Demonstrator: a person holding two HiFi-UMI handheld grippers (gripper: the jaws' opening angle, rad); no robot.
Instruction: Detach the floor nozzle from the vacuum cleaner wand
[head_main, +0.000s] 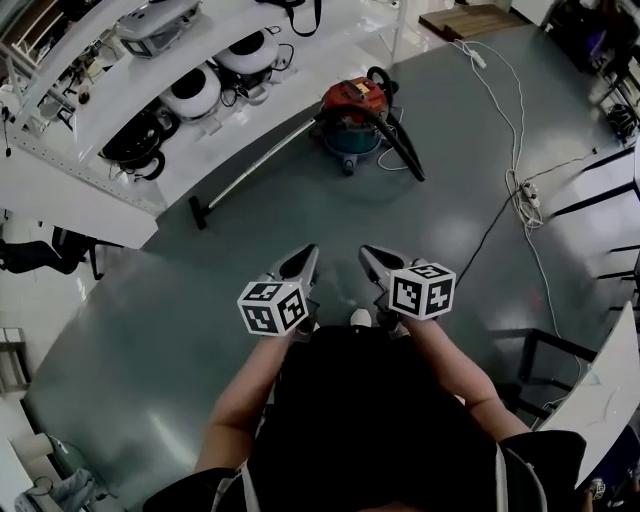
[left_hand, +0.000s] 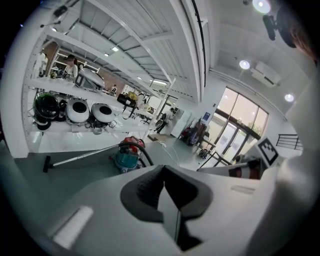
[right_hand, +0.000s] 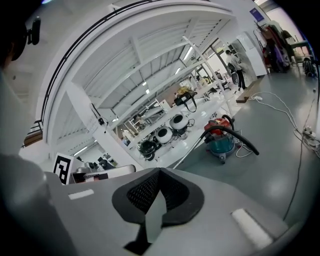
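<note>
The left gripper (head_main: 306, 254) and right gripper (head_main: 369, 254), both clenched empty, are hovering well apart from the floor nozzle (head_main: 198, 212), probably needing to reach its wand (head_main: 262, 163) joint next.

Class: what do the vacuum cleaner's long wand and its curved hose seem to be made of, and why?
Long silver wand: probably a polished metal tube; it is straight with a bright sheen. Curved black hose: likely flexible plastic or rubber, matt; it bends in an arc and shows no shine.
</note>
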